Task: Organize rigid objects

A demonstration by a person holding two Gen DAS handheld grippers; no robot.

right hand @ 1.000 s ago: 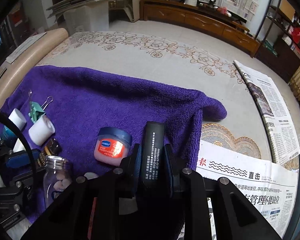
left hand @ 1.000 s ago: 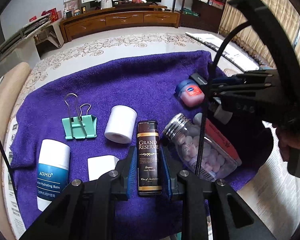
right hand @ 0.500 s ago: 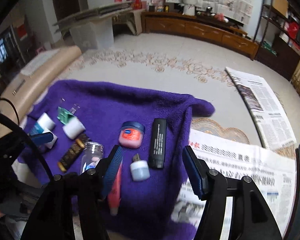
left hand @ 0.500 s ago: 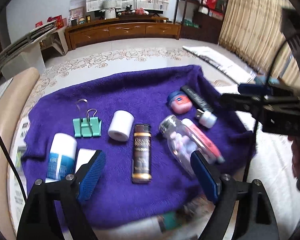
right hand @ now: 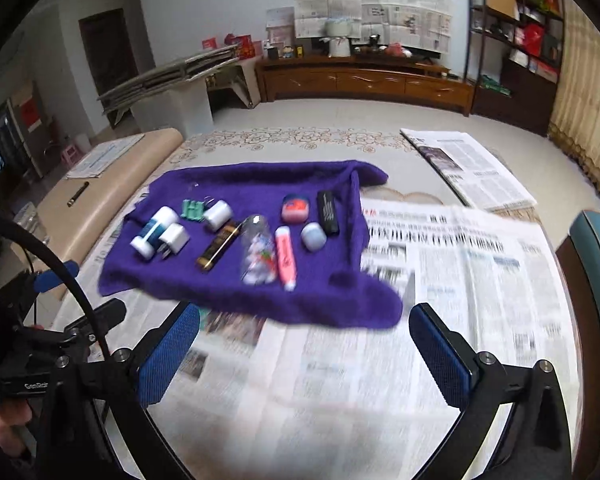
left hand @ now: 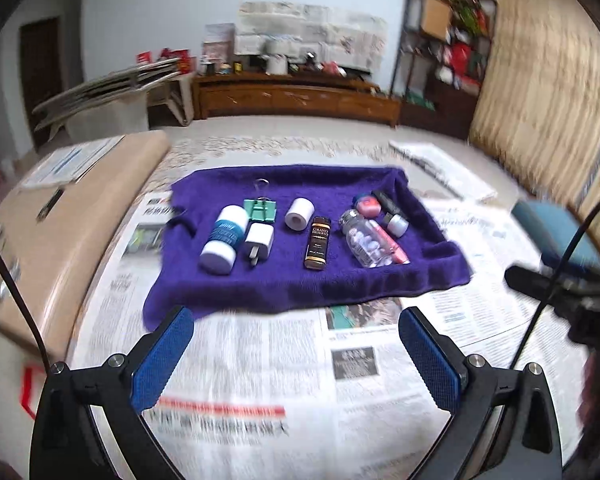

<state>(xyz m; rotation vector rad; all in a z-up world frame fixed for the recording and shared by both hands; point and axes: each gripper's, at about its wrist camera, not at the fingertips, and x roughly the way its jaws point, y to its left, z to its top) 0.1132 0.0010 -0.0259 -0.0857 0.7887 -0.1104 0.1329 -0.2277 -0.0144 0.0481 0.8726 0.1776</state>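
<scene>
Both tools hang above the newspaper-covered table (left hand: pixel 260 360), well back from the work: the left gripper (left hand: pixel 296 360) and the right gripper (right hand: pixel 304 354) each have their blue-padded jaws spread wide with nothing between them. The things to organise all lie on the purple terry towel (left hand: pixel 284 280), in a loose row from left to right: a white-and-blue balm stick (left hand: pixel 224 239), a white plug adapter (left hand: pixel 258 242) just beside it, a mint-green binder clip (left hand: pixel 261 210) farther back, a small white roll (left hand: pixel 299 214), a dark brown lighter with gold lettering (left hand: pixel 319 242), a clear bottle of pale tablets (left hand: pixel 364 240) touching a pink tube (left hand: pixel 392 245), a small pale jar (left hand: pixel 397 224), a pink jar with a blue lid (left hand: pixel 367 205) and a flat black bar (left hand: pixel 385 200) at the far right. The row looks nearly settled, so this reads as a pause between picks or the finish. If another pick is due, the crowded right cluster needs care: come down along an item's long axis with the jaws wide, close across its narrow width, and lift straight up so the round bottle is not nudged into rolling. The towel's raised right fold could snag a low approach. Both views are motion-blurred near the edges.
</scene>
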